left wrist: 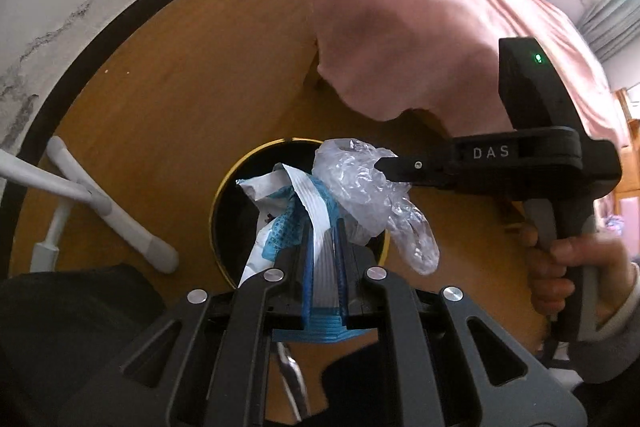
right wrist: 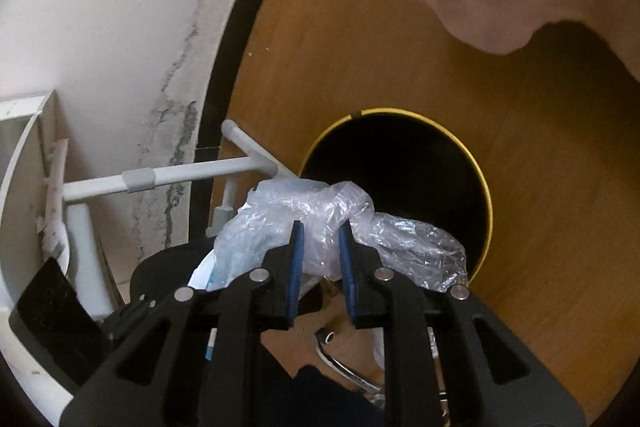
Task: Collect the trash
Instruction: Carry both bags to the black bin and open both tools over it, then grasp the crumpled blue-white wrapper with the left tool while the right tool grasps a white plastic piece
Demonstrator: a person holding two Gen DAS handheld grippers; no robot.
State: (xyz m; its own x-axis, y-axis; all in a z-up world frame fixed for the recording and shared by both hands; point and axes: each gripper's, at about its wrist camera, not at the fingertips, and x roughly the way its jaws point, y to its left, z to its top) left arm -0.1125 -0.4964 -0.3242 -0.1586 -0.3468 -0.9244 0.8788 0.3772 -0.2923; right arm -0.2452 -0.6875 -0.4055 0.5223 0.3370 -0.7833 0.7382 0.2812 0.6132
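Both jaws are closed on trash: your left gripper (left wrist: 322, 247) clamps a blue-and-white wrapper (left wrist: 280, 211), and your right gripper (right wrist: 322, 247) pinches a crumpled clear plastic bag (right wrist: 320, 219). Both pieces hang together, touching, directly above the dark mouth of the yellow-rimmed bin (right wrist: 486, 195), with part of the plastic trailing over the near rim. The step in hand appears to be the drop into the bin. For the next move, keep both loads centred over the opening, then open the jaws; release the wrapper first if the plastic clings to it. Note that thin plastic film may stick to the blue pads (right wrist: 295, 267), so a slight shake may be needed. Around the bin lies a brown wooden floor (right wrist: 560, 147). A white folding rack (right wrist: 180, 175) stands near the bin on its left, against the stained white wall (right wrist: 120, 27). A pink cloth (left wrist: 420, 27) hangs beyond the bin.
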